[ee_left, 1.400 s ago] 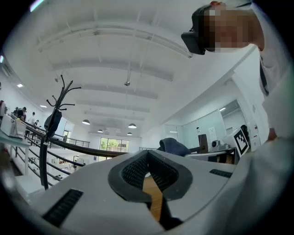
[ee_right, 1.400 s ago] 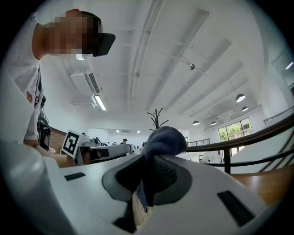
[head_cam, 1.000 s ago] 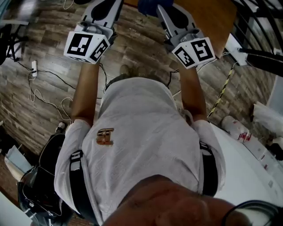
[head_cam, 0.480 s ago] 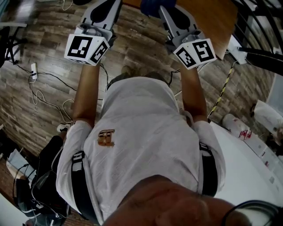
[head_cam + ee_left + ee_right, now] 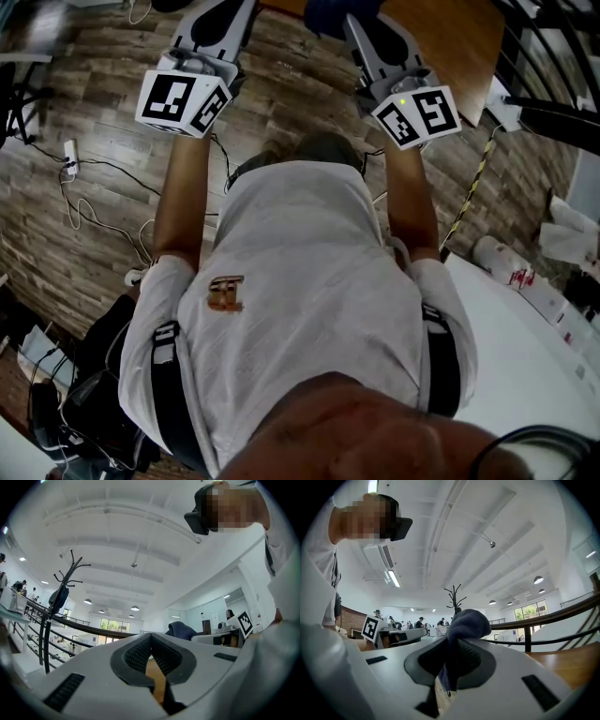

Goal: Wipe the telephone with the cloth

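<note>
left gripper (image 5: 150,645): claw closed, ribbed pads meeting tip to tip with nothing caught between them. only a strip of tan wood shows through the slot below the pads.

right gripper (image 5: 451,645): claw clamped on the dark blue cloth (image 5: 466,623). the cloth bunches in a rounded lump above the pad tips, and a thin tail hangs down through the slot.

head view: both grippers held out on the far side of the person's white shirt (image 5: 300,281), marker cubes facing up, left one at left and right one at right, well apart. both are over the wood-plank floor (image 5: 94,225). the right gripper's tip with the cloth reaches the near edge of a brown tabletop (image 5: 450,37) at the far right.

white cables (image 5: 89,202) lie loose on the floor at left. white table surface (image 5: 525,375) at near right.

left gripper view: coat stand (image 5: 51,616) at left with a dark bag hung on it; the cloth lump shows to the right beyond the pads.
</note>
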A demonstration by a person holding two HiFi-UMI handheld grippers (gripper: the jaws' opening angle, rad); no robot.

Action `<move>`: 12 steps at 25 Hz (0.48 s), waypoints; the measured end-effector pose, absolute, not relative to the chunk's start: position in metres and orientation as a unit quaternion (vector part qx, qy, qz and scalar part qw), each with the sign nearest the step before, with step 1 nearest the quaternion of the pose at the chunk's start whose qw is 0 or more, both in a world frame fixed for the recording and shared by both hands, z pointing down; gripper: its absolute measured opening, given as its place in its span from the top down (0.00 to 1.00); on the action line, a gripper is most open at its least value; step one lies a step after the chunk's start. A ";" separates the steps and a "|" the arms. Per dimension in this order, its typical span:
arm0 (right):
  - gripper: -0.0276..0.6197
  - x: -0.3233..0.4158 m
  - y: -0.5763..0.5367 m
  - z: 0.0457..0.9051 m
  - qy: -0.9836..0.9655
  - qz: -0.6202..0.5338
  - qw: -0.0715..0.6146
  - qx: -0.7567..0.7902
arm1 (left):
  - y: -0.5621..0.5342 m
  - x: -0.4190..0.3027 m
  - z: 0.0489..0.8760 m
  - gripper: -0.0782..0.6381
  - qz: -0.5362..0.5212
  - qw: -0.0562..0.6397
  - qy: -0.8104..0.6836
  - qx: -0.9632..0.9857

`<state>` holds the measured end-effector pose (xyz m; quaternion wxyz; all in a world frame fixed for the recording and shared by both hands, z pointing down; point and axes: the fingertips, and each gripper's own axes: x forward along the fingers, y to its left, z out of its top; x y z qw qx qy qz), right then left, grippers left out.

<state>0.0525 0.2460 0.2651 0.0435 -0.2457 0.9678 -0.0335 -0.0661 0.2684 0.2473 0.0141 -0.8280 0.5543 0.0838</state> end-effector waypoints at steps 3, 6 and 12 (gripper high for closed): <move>0.86 0.049 0.242 0.270 0.967 -0.036 0.042 -0.249 | 0.264 -0.071 0.251 0.87 0.082 0.013 0.552 -0.829; 0.86 0.041 0.233 0.271 0.967 -0.038 0.040 -0.250 | 0.254 -0.081 0.252 0.87 0.082 0.011 0.553 -0.829; 0.86 0.031 0.201 0.275 0.967 -0.041 0.043 -0.246 | 0.224 -0.093 0.257 0.87 0.077 0.008 0.557 -0.827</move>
